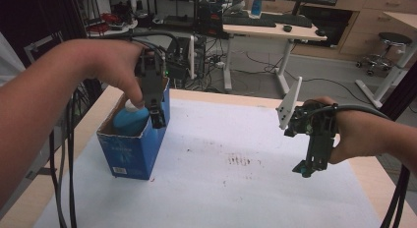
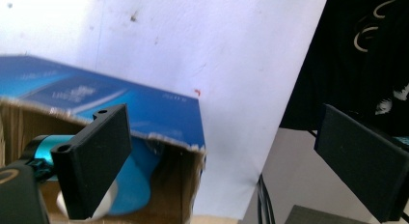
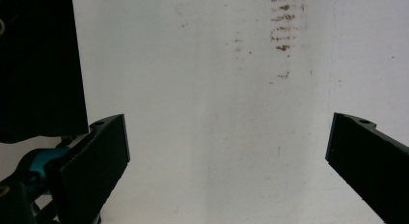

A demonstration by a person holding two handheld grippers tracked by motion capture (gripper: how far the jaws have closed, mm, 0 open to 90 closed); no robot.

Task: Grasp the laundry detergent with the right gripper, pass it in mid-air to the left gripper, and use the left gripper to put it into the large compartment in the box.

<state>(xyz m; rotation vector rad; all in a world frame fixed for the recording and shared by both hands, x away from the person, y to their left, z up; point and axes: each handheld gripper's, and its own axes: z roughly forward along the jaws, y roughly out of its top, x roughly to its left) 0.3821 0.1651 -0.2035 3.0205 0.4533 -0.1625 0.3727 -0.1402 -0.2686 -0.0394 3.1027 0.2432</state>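
A blue box [image 1: 135, 147] stands open-topped on the white sheet [image 1: 236, 188] at the table's left side. Inside it lies a blue bottle [image 1: 129, 121] with a white cap end toward the far wall of the box.

The left gripper [image 1: 157, 121] hangs at the box's right rim, pointing down. In the left gripper view its jaws stand spread wide: one jaw sits over the box's opening in front of the bottle [image 2: 135, 185], the other is outside the box [image 2: 144, 113], over the sheet's edge. They pinch nothing.

The right gripper [image 1: 306, 170] hovers above the sheet at the right, well apart from the box, tilted downward. In the right gripper view its jaws are spread wide over bare sheet [image 3: 217, 137], with brown smudges [image 3: 284, 26] beyond them. Nothing is between them.
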